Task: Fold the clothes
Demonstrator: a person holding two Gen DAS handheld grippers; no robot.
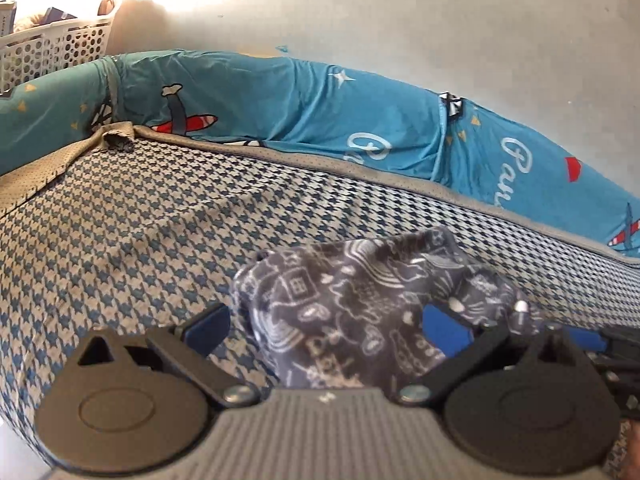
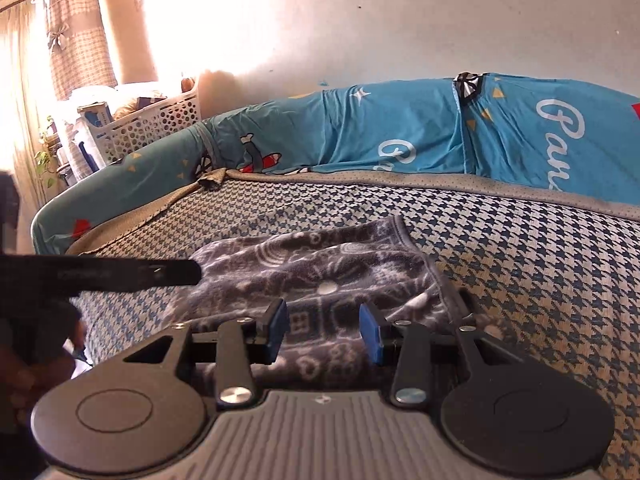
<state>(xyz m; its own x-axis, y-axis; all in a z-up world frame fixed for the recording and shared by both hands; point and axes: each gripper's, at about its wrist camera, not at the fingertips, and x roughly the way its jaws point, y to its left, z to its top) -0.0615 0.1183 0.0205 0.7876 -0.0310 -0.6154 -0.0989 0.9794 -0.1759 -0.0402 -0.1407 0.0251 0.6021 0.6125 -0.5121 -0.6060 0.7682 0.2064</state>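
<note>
Grey garment (image 2: 320, 268) with white doodle print — folded, slightly rumpled — lying on the houndstooth bedcover (image 2: 520, 248).

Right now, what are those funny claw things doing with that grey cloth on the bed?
A person is folding clothes with a two-finger gripper in each hand. A grey garment with white doodle prints lies on the blue-and-beige houndstooth mattress. The left gripper stands wide open with a bunched part of the garment between its blue pads. The right gripper hovers partly open over the garment, gripping nothing. Behind are a turquoise airplane-print bolster and a white perforated plastic basket.
</note>
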